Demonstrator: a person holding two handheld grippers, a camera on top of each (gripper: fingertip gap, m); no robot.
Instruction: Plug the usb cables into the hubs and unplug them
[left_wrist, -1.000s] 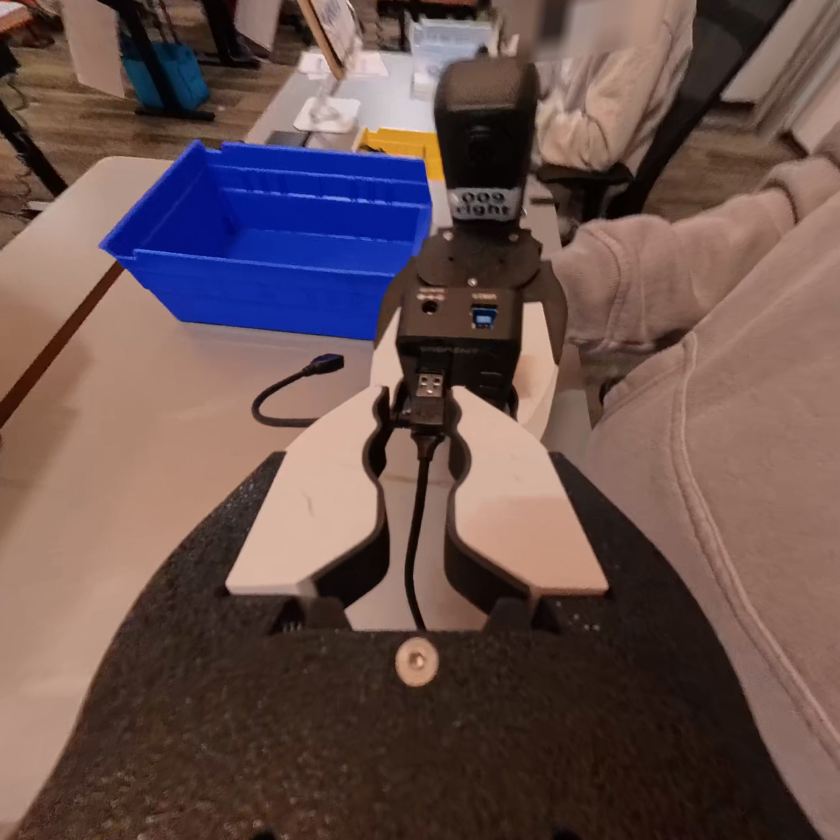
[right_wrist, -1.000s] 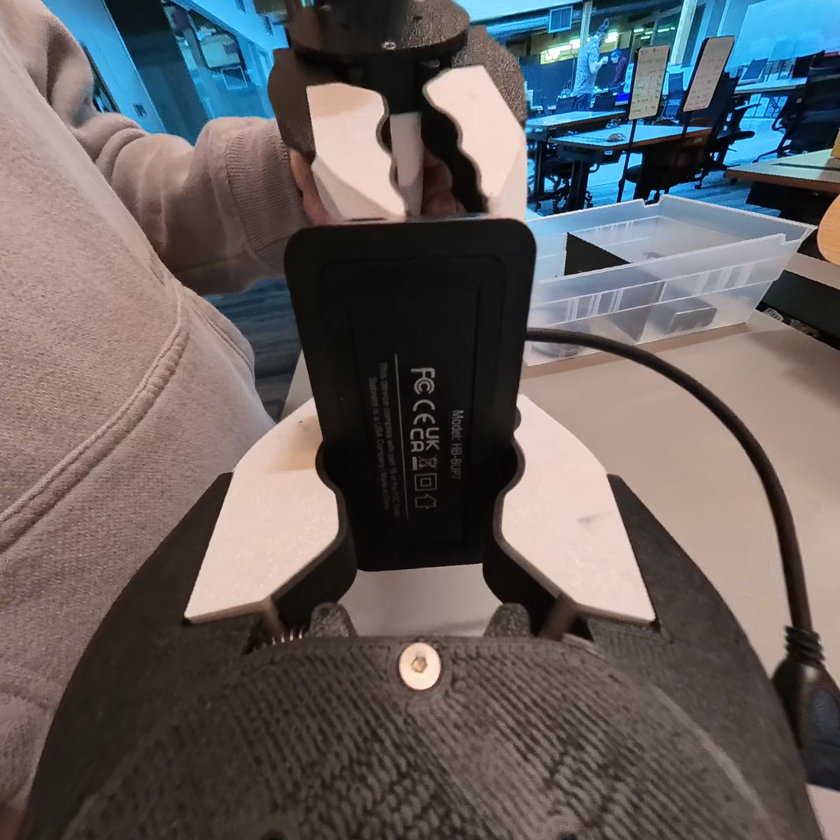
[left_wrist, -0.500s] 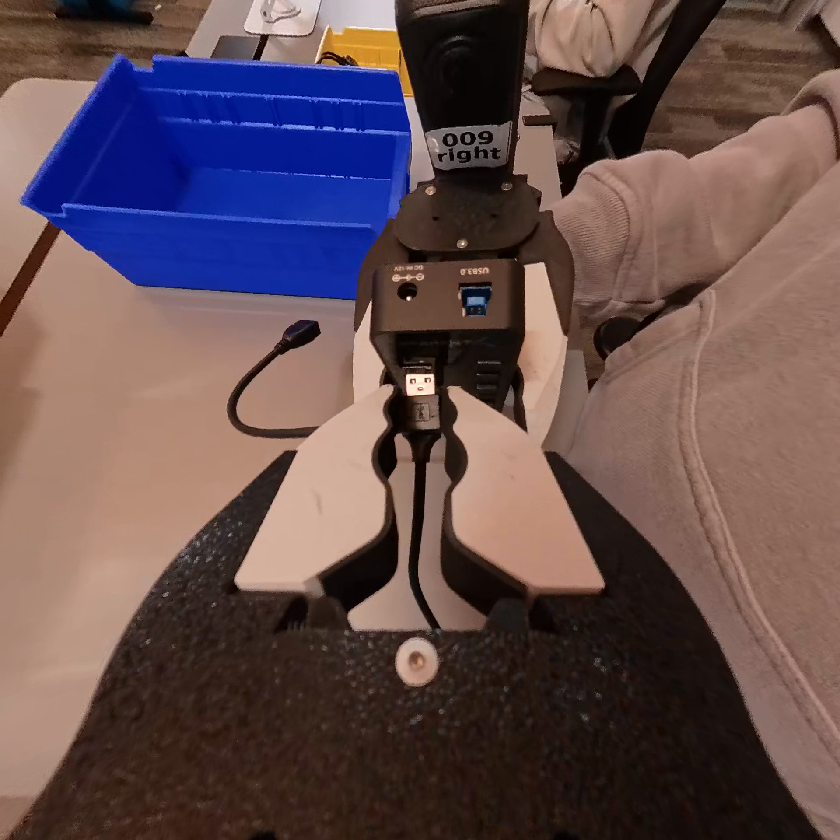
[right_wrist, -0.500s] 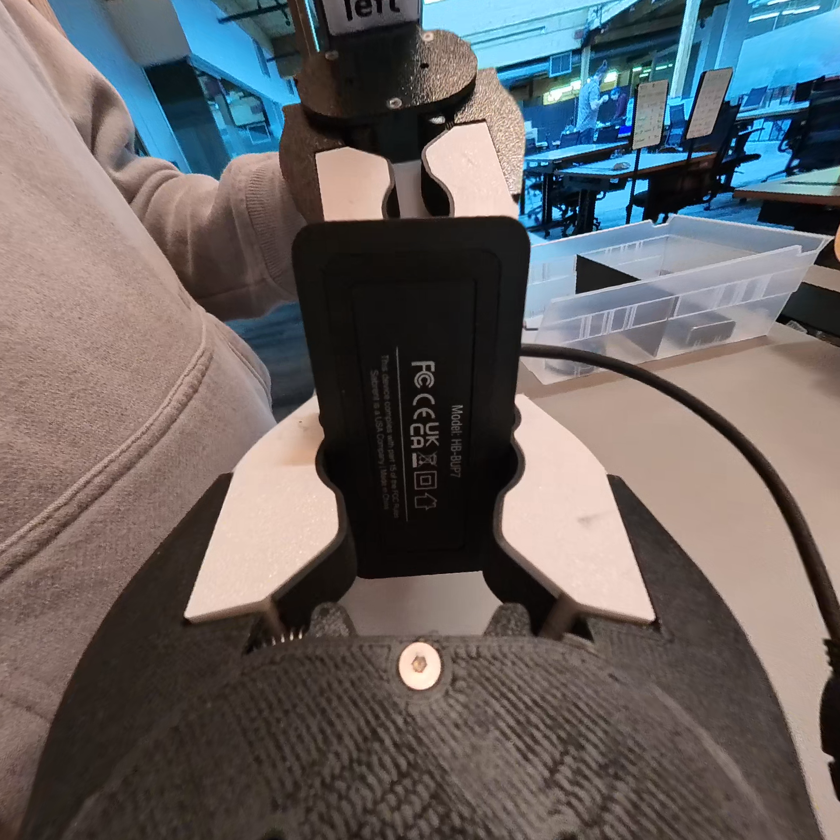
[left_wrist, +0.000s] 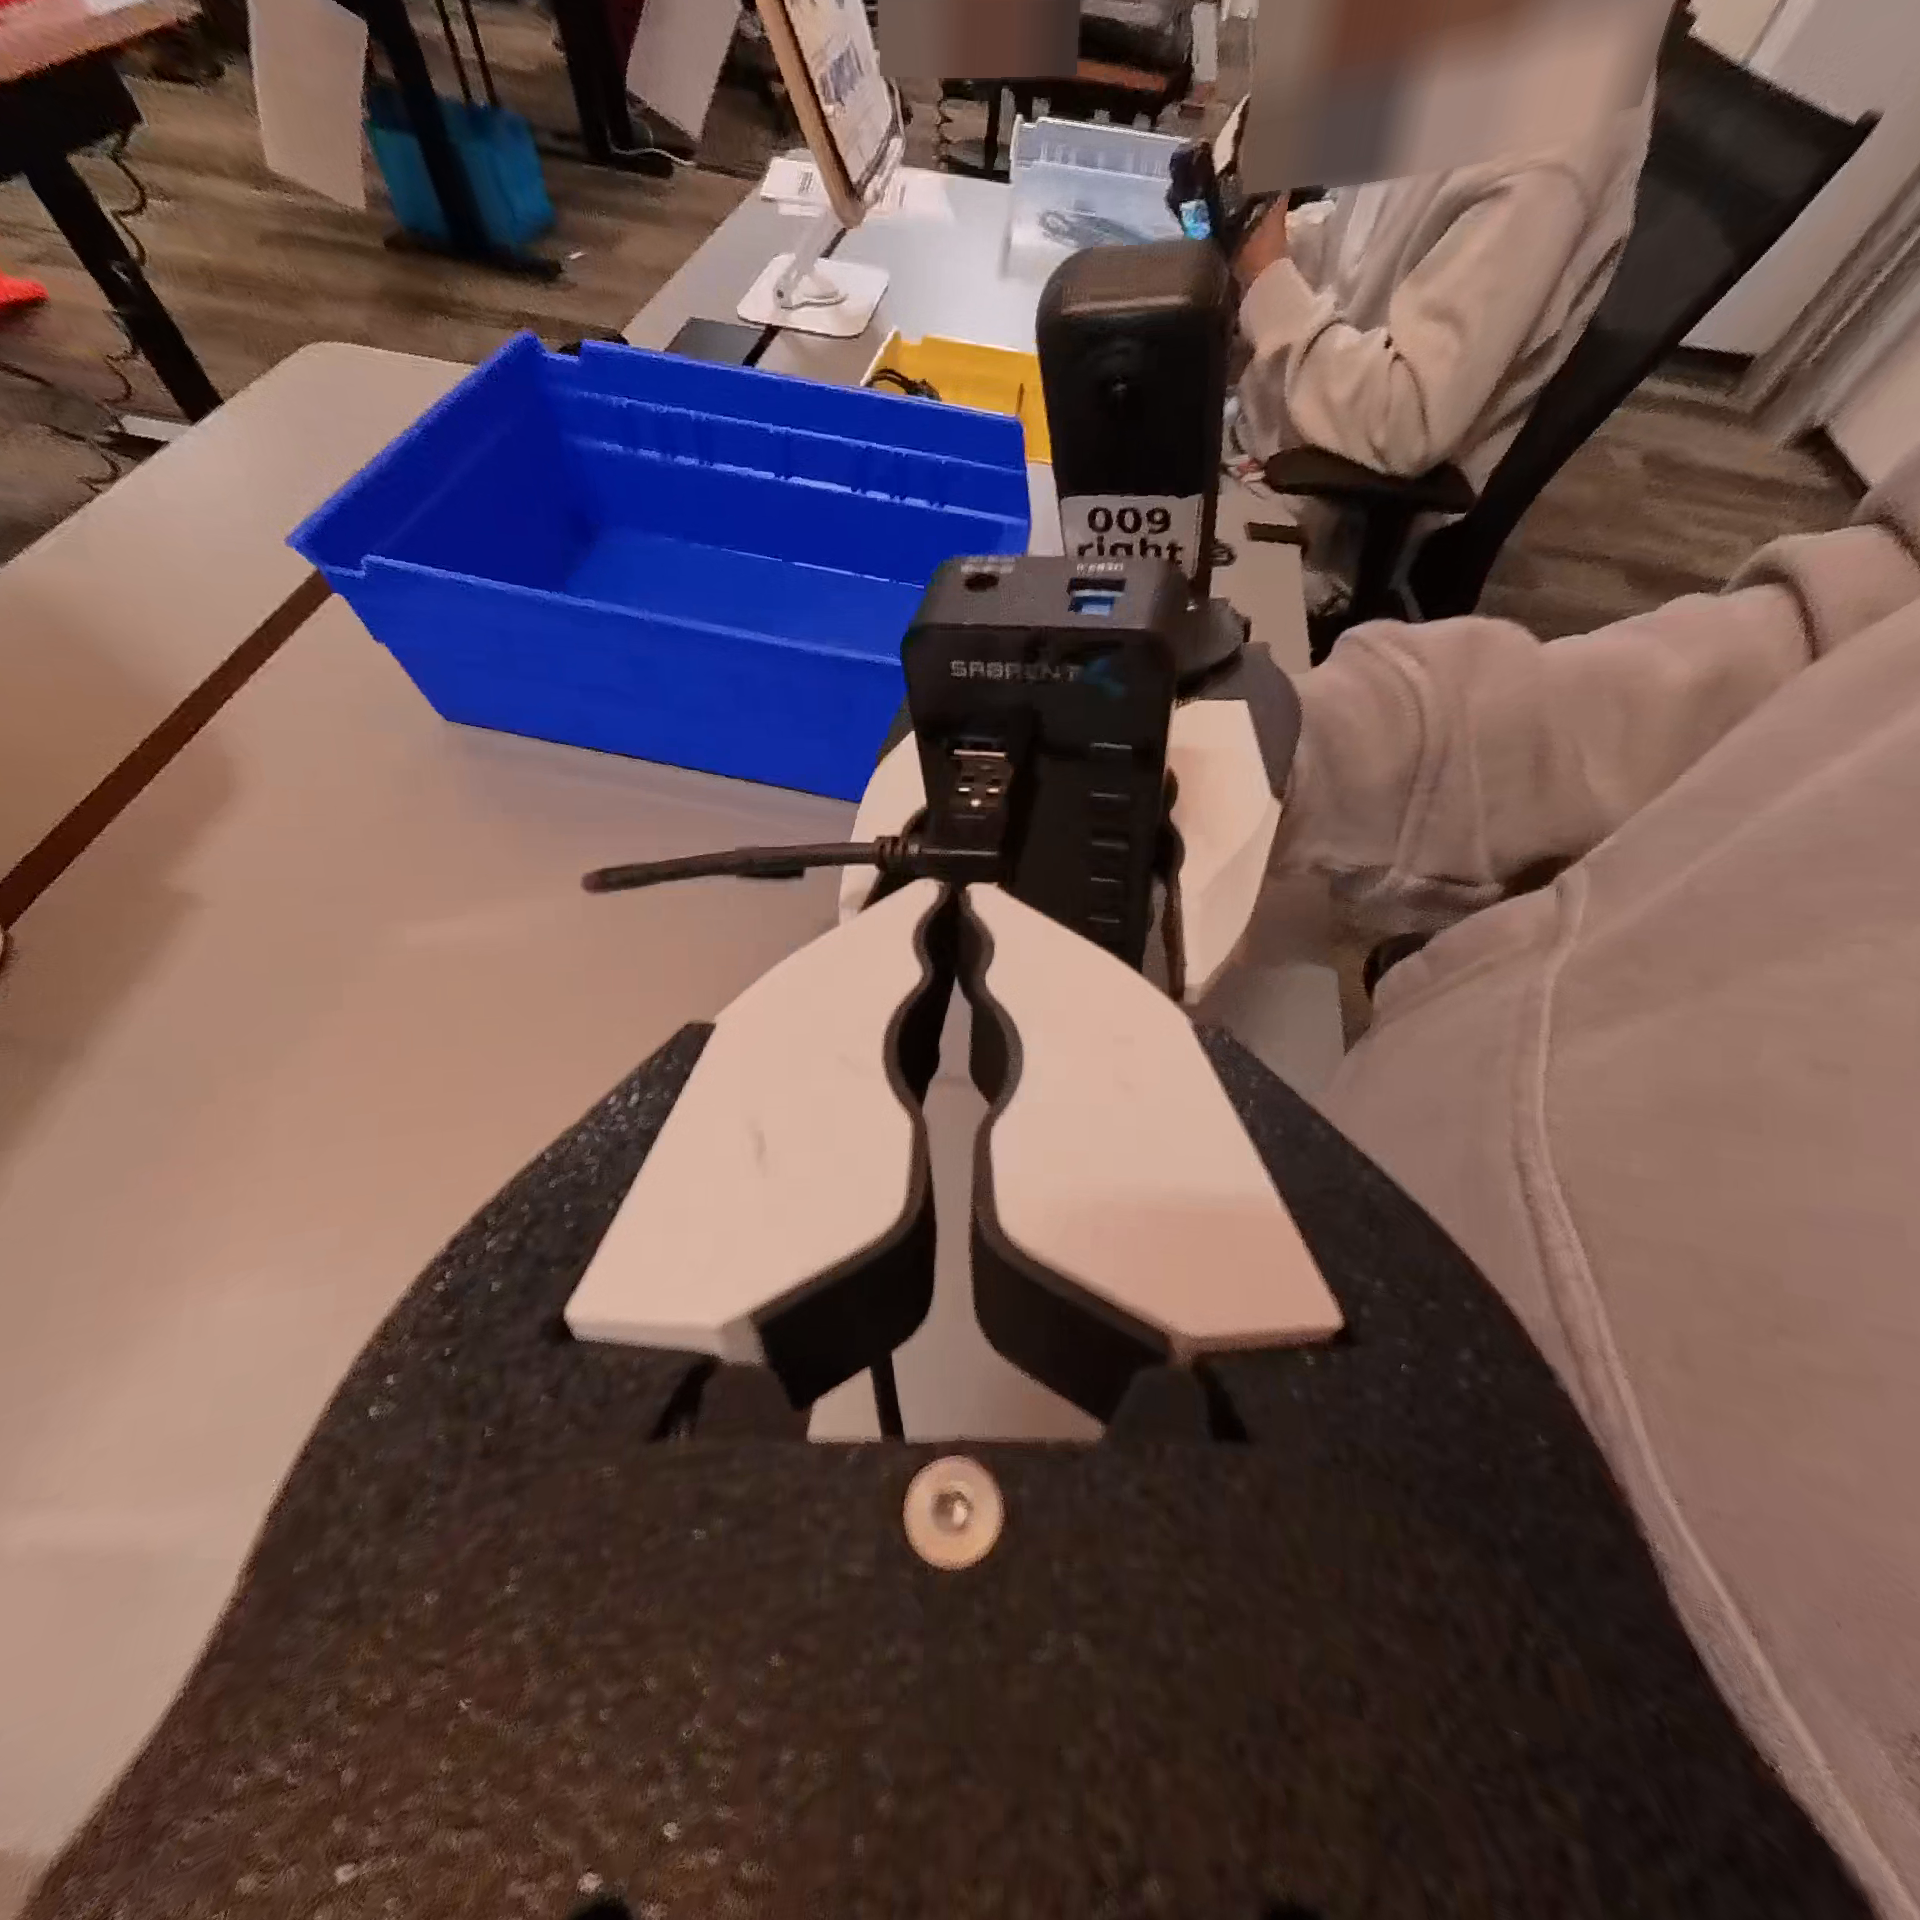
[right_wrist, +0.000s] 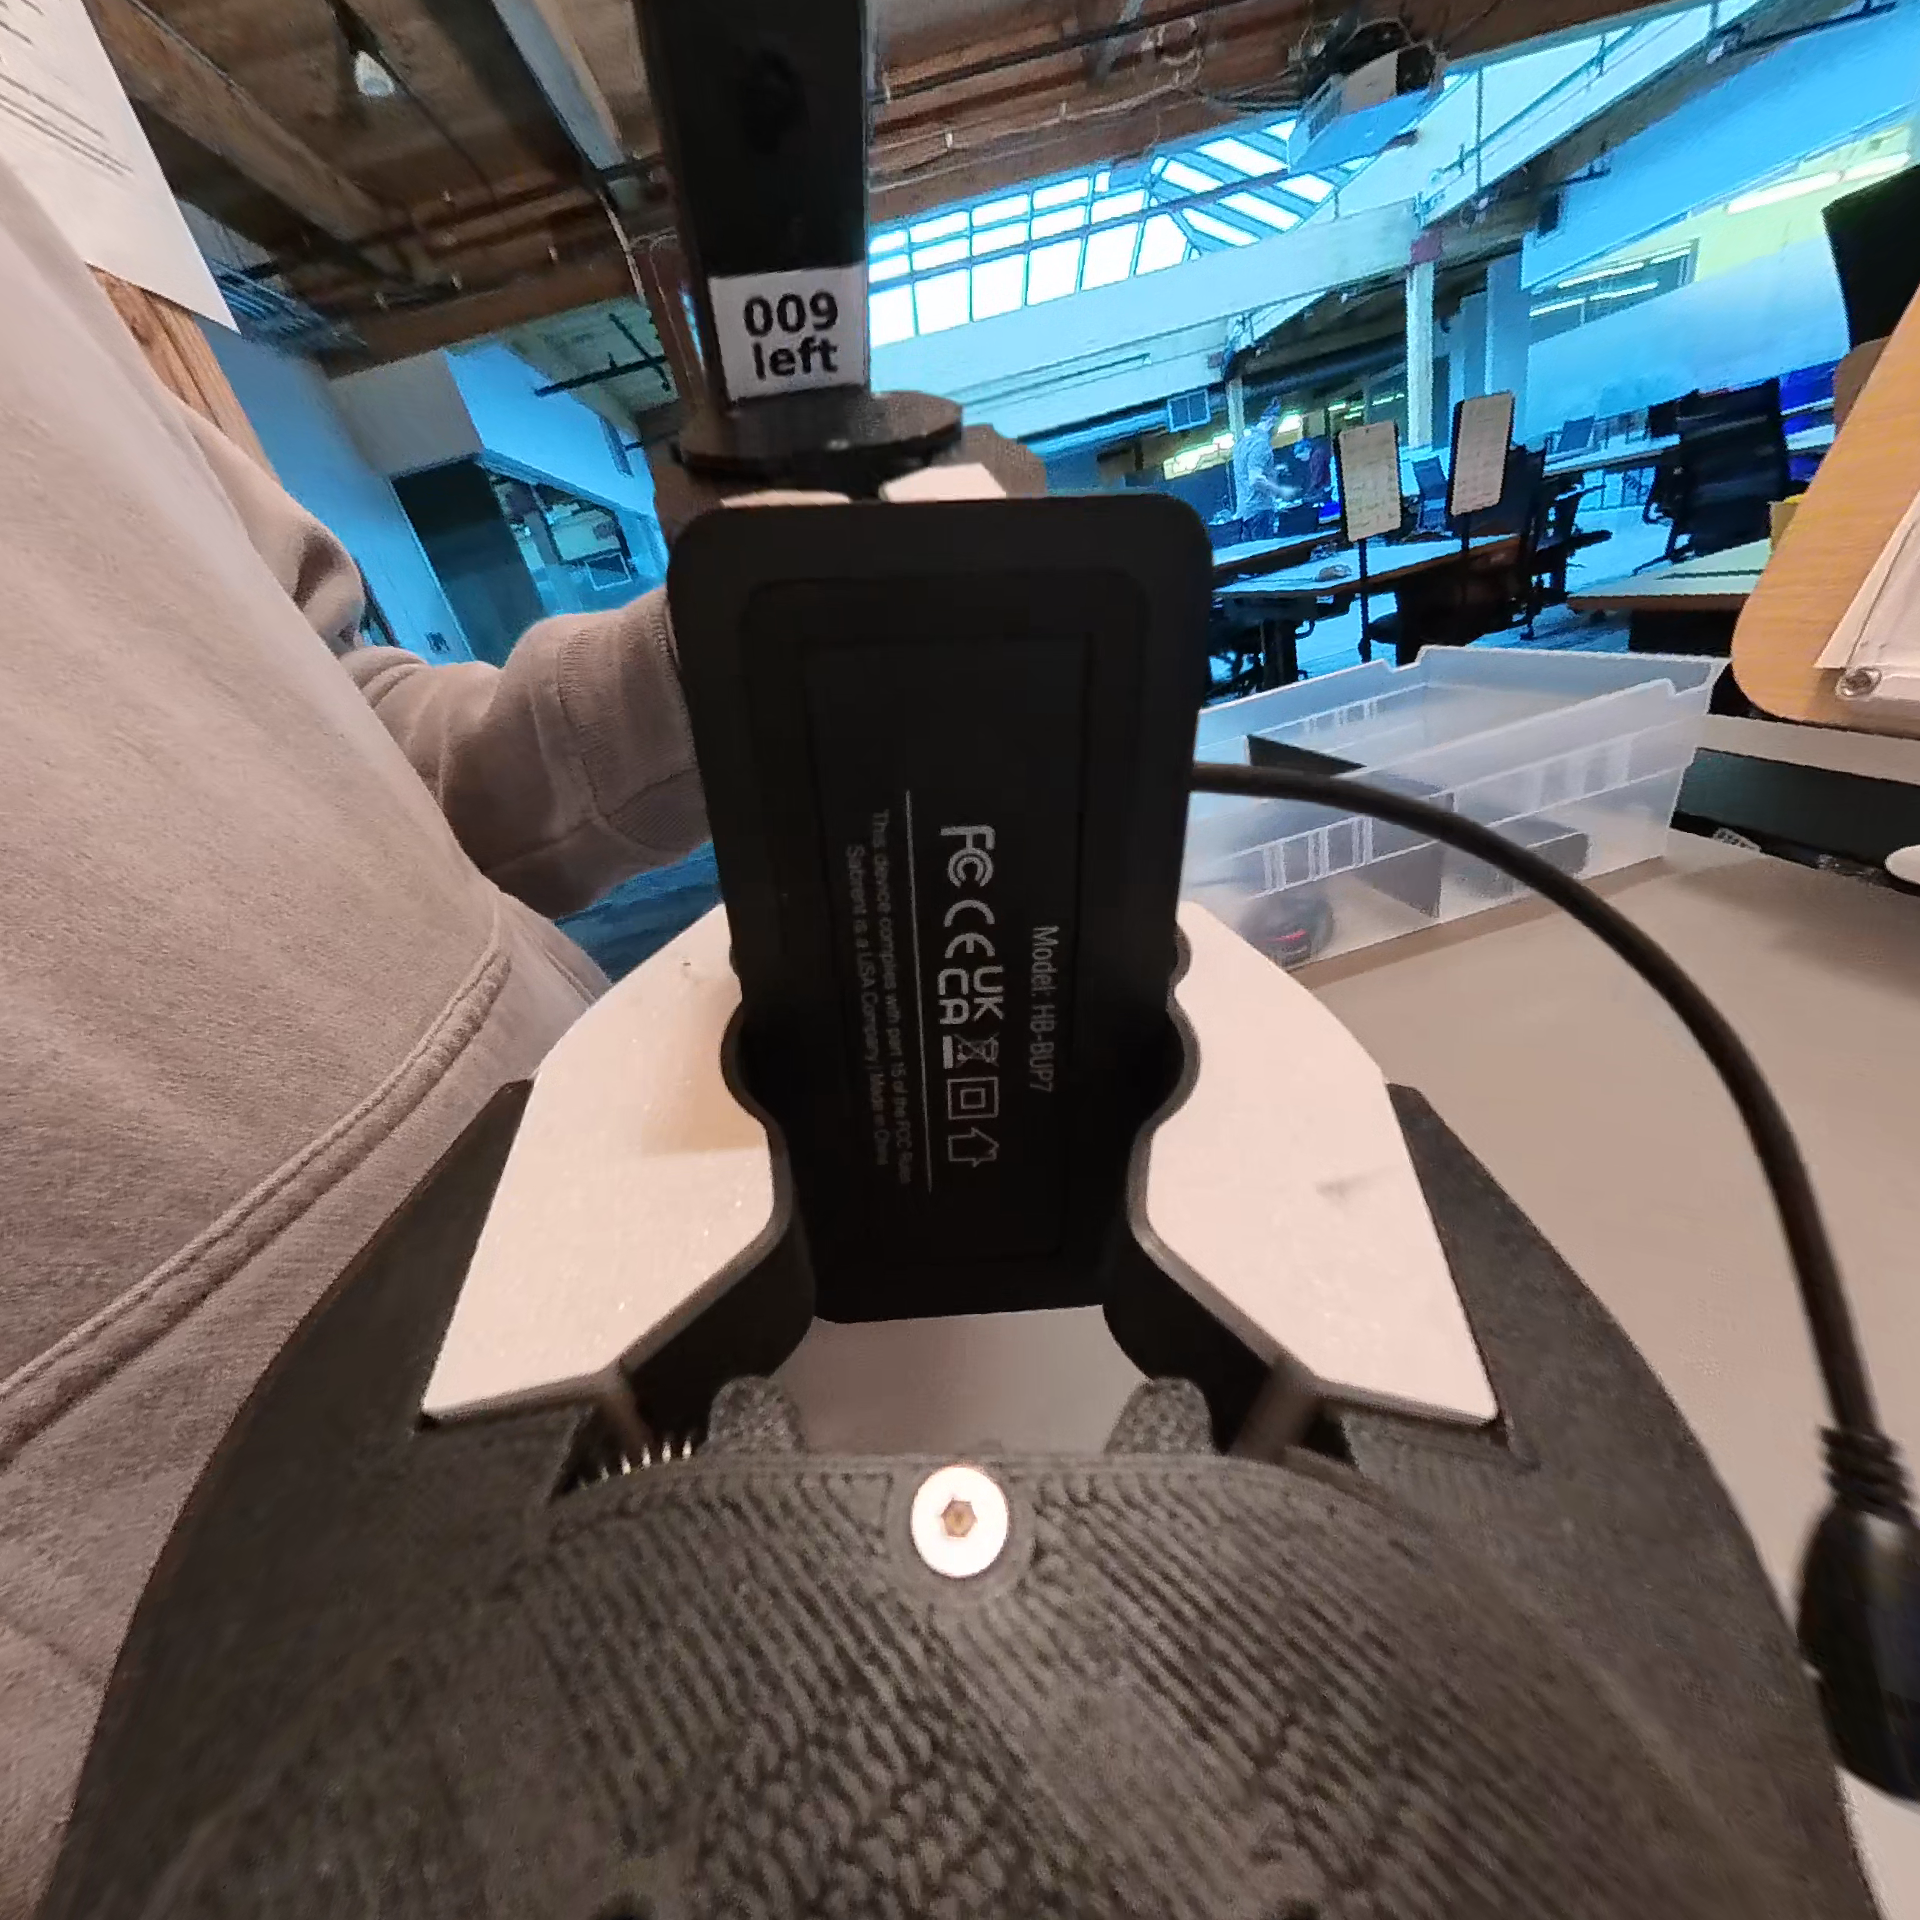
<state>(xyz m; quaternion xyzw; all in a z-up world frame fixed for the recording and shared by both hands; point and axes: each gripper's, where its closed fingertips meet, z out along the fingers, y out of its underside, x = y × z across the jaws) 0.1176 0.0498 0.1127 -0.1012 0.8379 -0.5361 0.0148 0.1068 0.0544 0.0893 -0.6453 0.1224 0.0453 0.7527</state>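
Hub (left_wrist: 1039, 748) stands upright at centre frame, clamped between the right gripper's (right_wrist: 961, 1091) wide-set fingers (right_wrist: 1320, 1174). Against its face sits a USB plug (left_wrist: 971, 800), its cable (left_wrist: 727, 868) trailing left over the desk (left_wrist: 343, 997). Just below it, the left gripper's (left_wrist: 951, 904) fingers (left_wrist: 769, 1143) sit nearly closed, empty. Behind, upper left, sits a blue bin (left_wrist: 623, 582).

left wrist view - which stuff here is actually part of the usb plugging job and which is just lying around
Part of the job:
- black usb hub, gripped by the right gripper
- usb plug, at the hub's port column
- its black cable, trailing left
- left gripper, nearly closed just below the plug

Just lying about:
- blue bin
- yellow tray
- clear divided bin
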